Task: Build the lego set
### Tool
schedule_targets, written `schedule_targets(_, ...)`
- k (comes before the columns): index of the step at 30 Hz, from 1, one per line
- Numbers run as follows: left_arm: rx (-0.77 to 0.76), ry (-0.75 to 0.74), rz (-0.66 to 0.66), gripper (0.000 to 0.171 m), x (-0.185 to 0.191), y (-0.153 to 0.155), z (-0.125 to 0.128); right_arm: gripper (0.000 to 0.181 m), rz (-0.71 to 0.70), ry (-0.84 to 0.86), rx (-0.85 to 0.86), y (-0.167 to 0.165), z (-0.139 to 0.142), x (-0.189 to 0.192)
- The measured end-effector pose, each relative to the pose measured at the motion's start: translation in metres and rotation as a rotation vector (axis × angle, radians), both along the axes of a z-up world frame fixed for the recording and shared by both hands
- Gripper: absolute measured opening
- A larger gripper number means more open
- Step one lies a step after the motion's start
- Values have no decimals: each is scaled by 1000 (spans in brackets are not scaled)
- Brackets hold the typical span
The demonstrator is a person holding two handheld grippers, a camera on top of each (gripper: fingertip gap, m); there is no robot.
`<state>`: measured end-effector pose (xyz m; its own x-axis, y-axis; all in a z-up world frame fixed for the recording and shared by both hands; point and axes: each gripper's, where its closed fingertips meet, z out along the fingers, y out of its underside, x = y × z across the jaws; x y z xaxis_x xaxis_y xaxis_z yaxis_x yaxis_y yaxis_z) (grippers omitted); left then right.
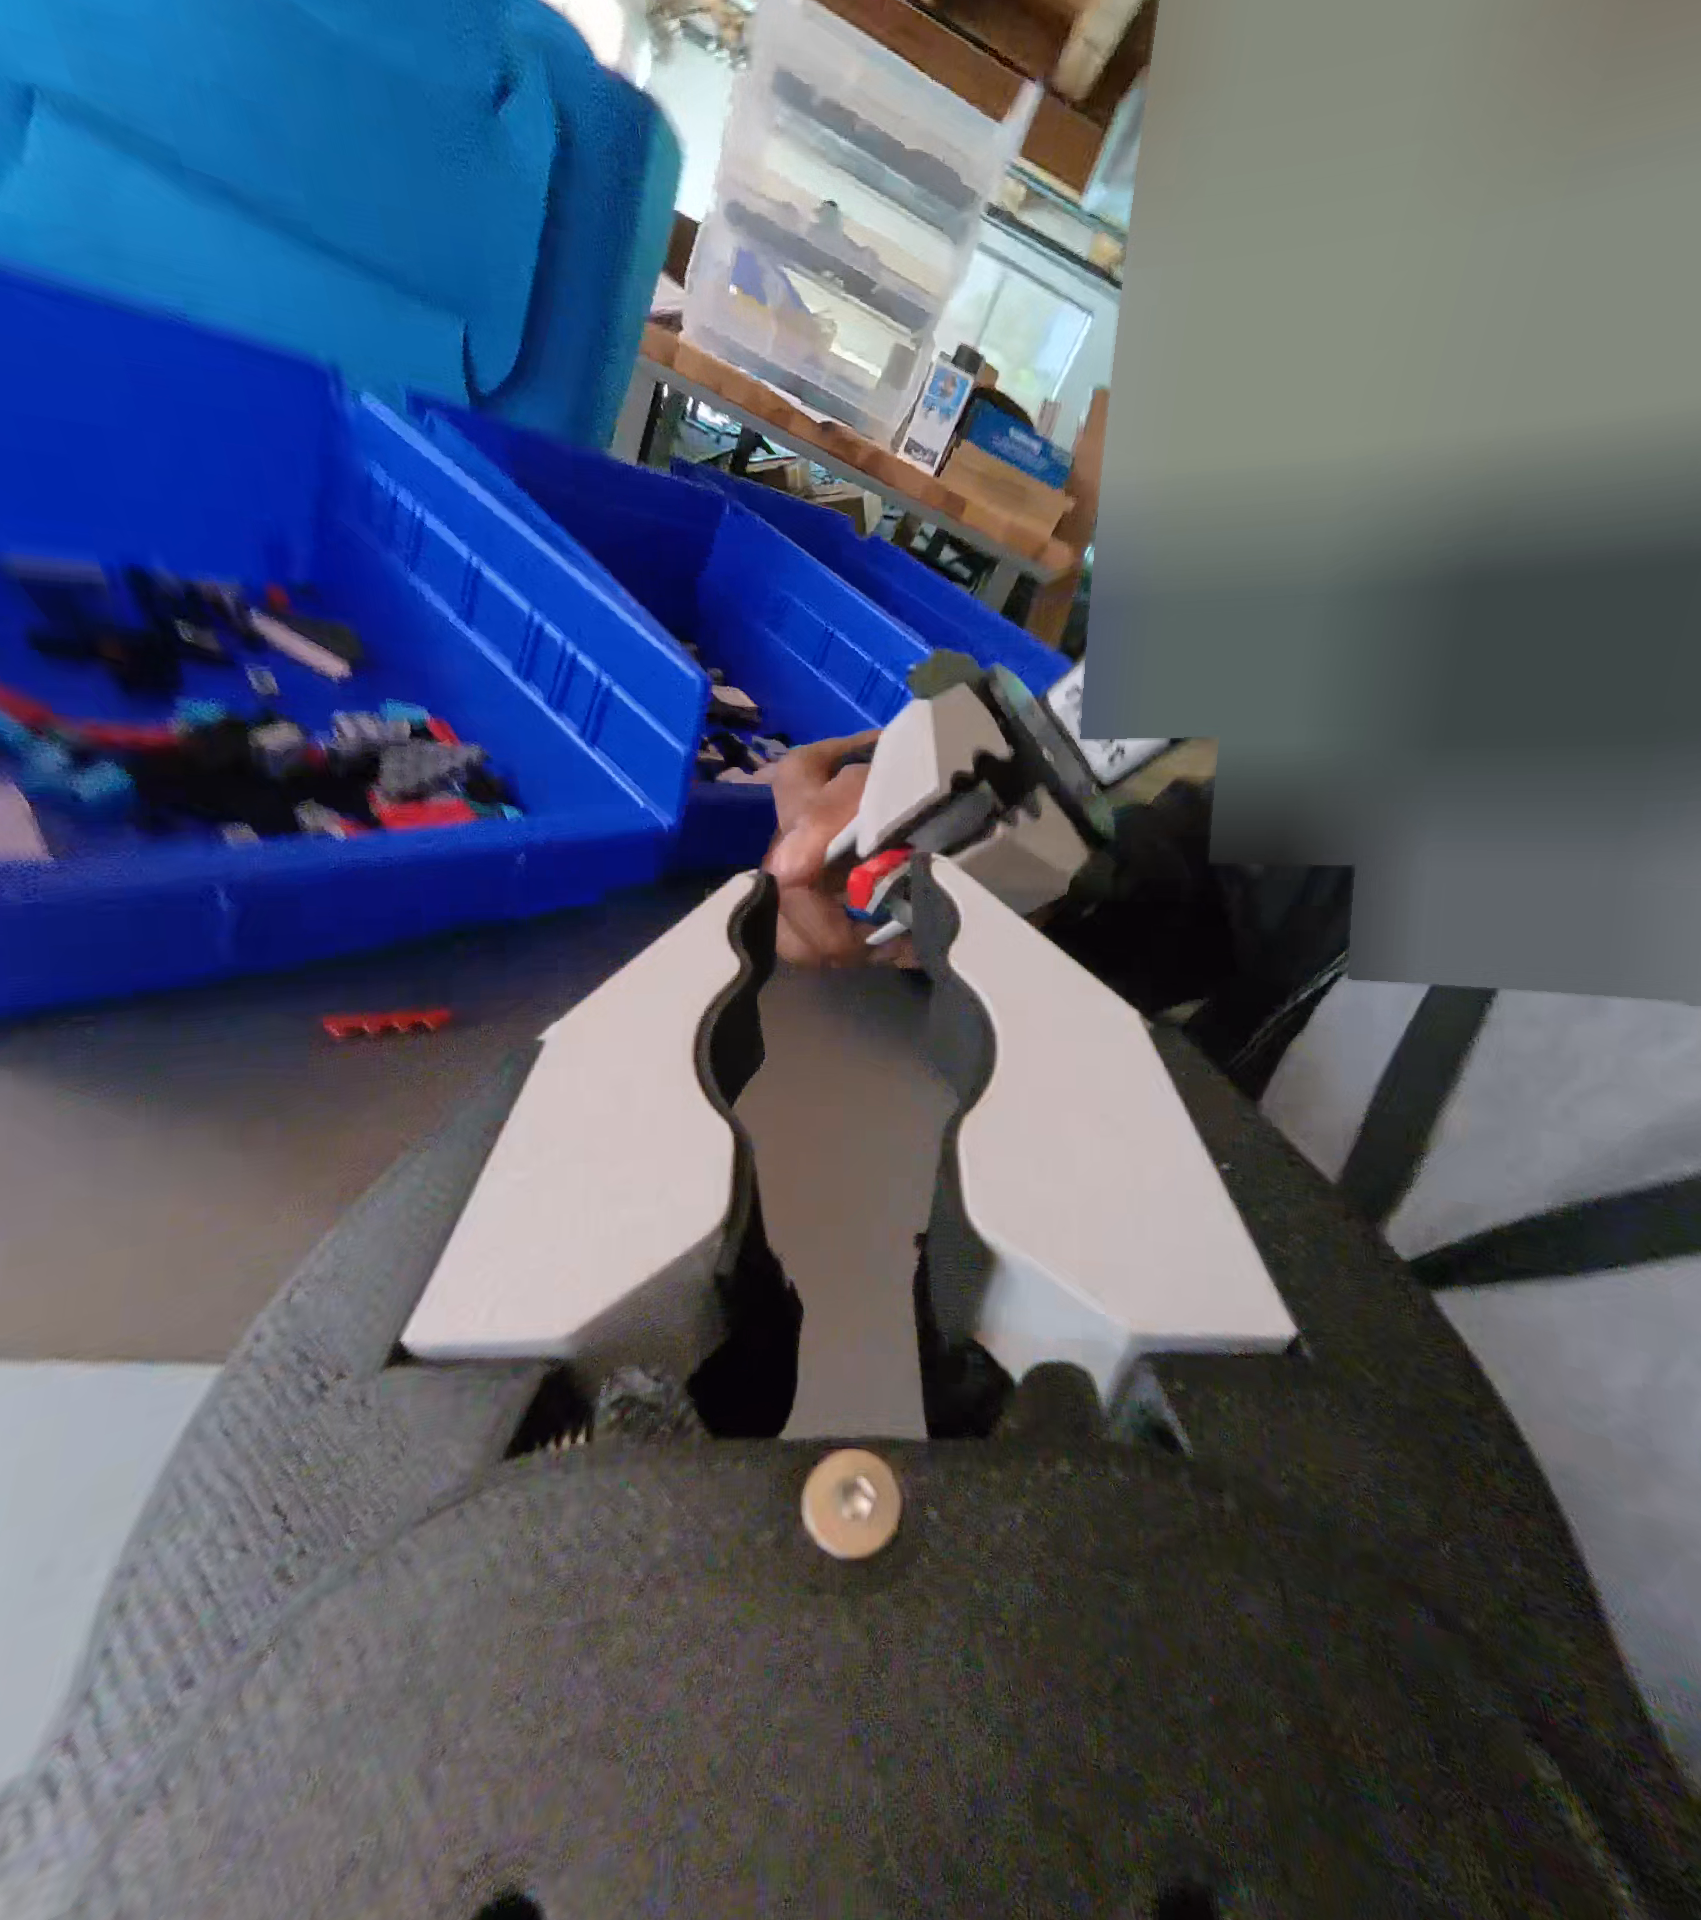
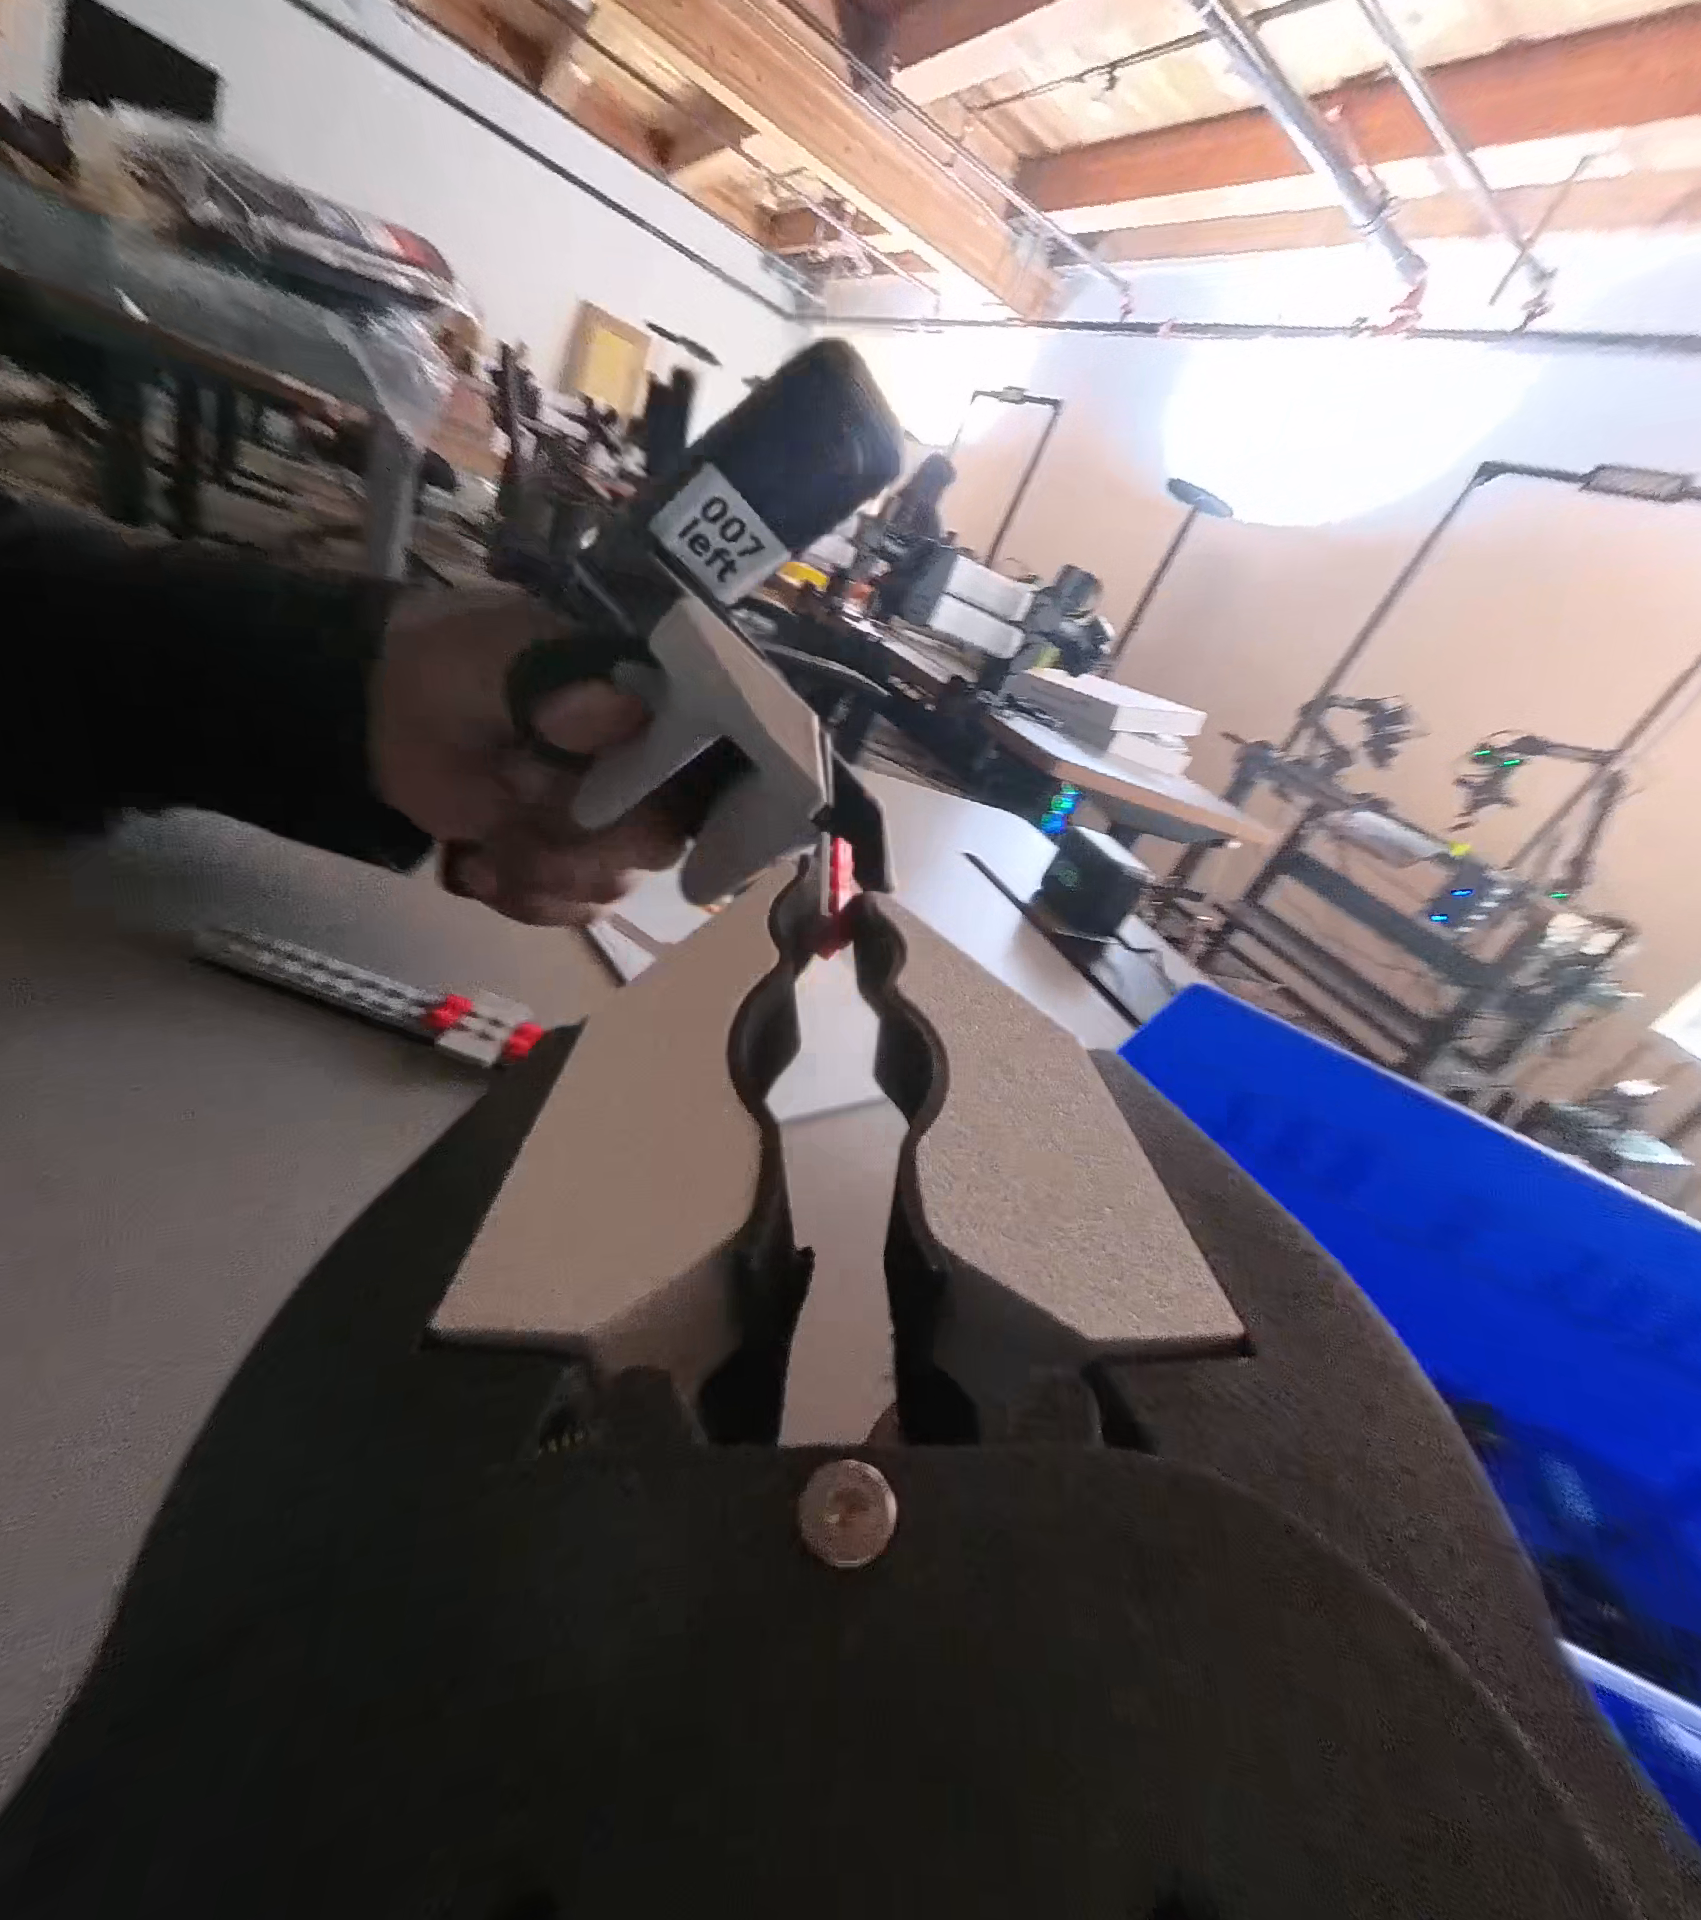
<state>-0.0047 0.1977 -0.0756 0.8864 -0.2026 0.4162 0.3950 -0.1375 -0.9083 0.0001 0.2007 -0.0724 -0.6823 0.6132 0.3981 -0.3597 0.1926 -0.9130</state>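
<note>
Two grippers meet tip to tip above a grey worktop (image 1: 150,1164), sharing one small red, white and blue Lego assembly (image 1: 877,883); in the right wrist view only its thin red edge shows; the right gripper (image 2: 830,914) has its fingers drawn nearly together, pinching the lower end of the piece; the left gripper (image 2: 841,831) comes down from above and its narrowed tips sit against the same piece, though whether they actually clamp it cannot be told; in the left wrist view those fingers stand a little apart at the tips, the assembly just beyond them; a hand (image 2: 513,769) in a dark sleeve grips the left tool's handle; a long grey Lego plate with red studs (image 2: 389,997) lies flat on the worktop, well apart from the grippers; a red toothed Lego piece (image 1: 387,1023) lies near the front wall of a blue bin (image 1: 285,925), which holds loose black, red, grey and light-blue bricks (image 1: 202,748); a second blue bin (image 1: 804,603) stands just behind it.
</note>
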Motion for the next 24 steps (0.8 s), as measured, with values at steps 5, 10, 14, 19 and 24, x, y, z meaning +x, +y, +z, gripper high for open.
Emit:
schedule_targets(5, 19, -392, -68, 25, -1, 5, 2, 10, -126, 99, 64, 7, 2, -8)
schedule_targets(10, -25, -474, -95, 20, 6, 12, -8, 10, -161, 145, 86, 6, 3, -9)
schedule_targets(14, 30, -541, -106, 5, 5, 14, -3, 10, -180, 169, 103, 6, 2, -9)
schedule_targets(19, 46, -511, -85, 4, 3, 14, -6, 11, -175, 137, 88, 6, -1, -11)
schedule_targets(24, 54, -319, -57, 4, 3, 10, -2, 25, -22, -68, -57, 3, -2, -8)
